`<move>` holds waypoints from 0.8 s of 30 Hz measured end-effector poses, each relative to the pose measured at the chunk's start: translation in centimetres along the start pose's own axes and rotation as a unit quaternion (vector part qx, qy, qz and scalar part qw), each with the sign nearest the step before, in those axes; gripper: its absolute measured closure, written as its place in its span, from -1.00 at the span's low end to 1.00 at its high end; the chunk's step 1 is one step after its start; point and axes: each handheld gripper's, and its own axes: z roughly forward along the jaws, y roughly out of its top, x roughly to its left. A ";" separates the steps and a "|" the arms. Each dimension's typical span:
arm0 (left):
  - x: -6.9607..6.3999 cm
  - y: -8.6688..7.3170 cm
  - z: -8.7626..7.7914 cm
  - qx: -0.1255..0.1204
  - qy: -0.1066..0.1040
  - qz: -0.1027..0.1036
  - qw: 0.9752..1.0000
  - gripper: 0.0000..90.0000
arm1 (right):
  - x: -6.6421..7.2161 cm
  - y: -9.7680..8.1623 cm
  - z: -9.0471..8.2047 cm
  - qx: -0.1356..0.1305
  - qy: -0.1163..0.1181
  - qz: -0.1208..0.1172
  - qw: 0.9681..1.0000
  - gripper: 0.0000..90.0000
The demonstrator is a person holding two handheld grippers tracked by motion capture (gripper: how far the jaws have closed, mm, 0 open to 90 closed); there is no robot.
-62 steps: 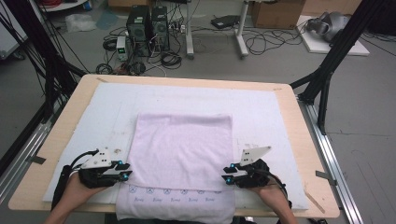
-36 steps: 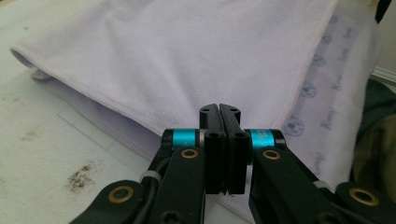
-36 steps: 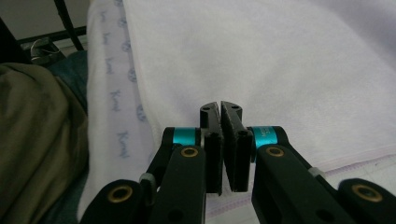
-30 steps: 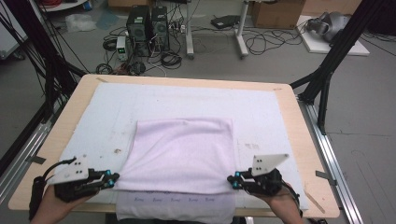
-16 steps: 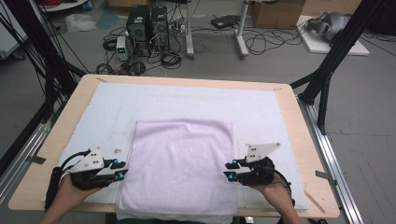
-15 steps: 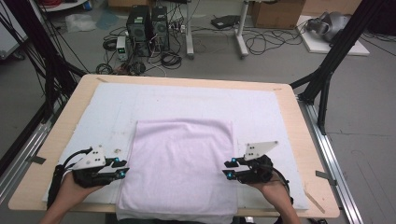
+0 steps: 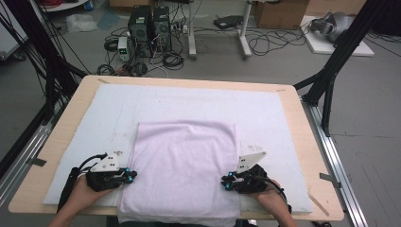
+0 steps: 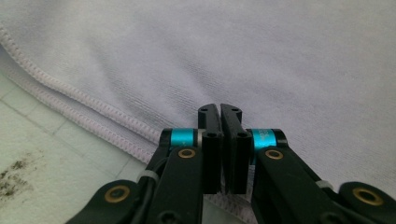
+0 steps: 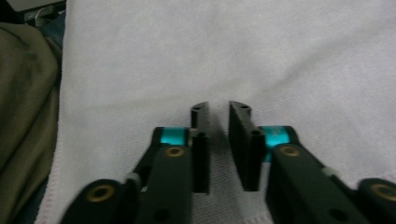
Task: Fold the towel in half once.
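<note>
A: Where is the towel [image 7: 183, 172] found now?

B: The pale lilac towel is laid folded on the white mat [image 7: 113, 109], toward the near side of the table [image 7: 312, 142]. Its near edge is now drawn up onto the mat, and it hangs only a little over the table edge. Two seconds ago a patterned hem was seen hanging over that edge; now it is hidden, so a fold of the near part seems to have been made.

A: How are the jaws held?

B: The left gripper [image 8: 220, 112] is seen closed, its pads pressed together just above the stitched hem [image 8: 84, 105] at the towel's left side. No cloth can be seen between them. The right gripper [image 9: 219, 109] has just been closing, after a short opening. A narrow gap is left between its jaws, and the towel lies under them, not pinched, though the picture is rather blurred there.

A: What is meant by this for the work?

B: Probably the folded edge was released and the next fold must be started. A new grip on both side edges will be needed.
</note>
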 end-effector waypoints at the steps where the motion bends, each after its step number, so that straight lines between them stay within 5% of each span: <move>1: 0.0 0.0 -0.1 -0.002 0.002 0.001 1.000 0.96 | 0.0 0.0 0.0 0.000 0.006 -0.002 1.000 0.92; 11: -1.6 -0.4 -2.9 -0.034 0.003 0.003 0.999 0.97 | 1.3 0.7 -0.7 -0.017 0.020 -0.018 0.999 0.99; 14: -2.0 -0.5 -3.3 -0.033 0.001 0.007 0.999 0.96 | 1.2 0.7 -0.6 -0.016 0.021 -0.018 0.999 0.86; 19: -0.7 -0.4 -3.1 -0.030 0.013 -0.018 0.999 0.74 | 0.8 1.0 -0.9 -0.028 0.014 -0.013 0.999 0.71; 24: 1.4 0.9 -2.4 -0.035 0.033 -0.022 0.999 0.57 | -1.5 1.8 -2.0 -0.046 -0.019 0.006 0.999 0.64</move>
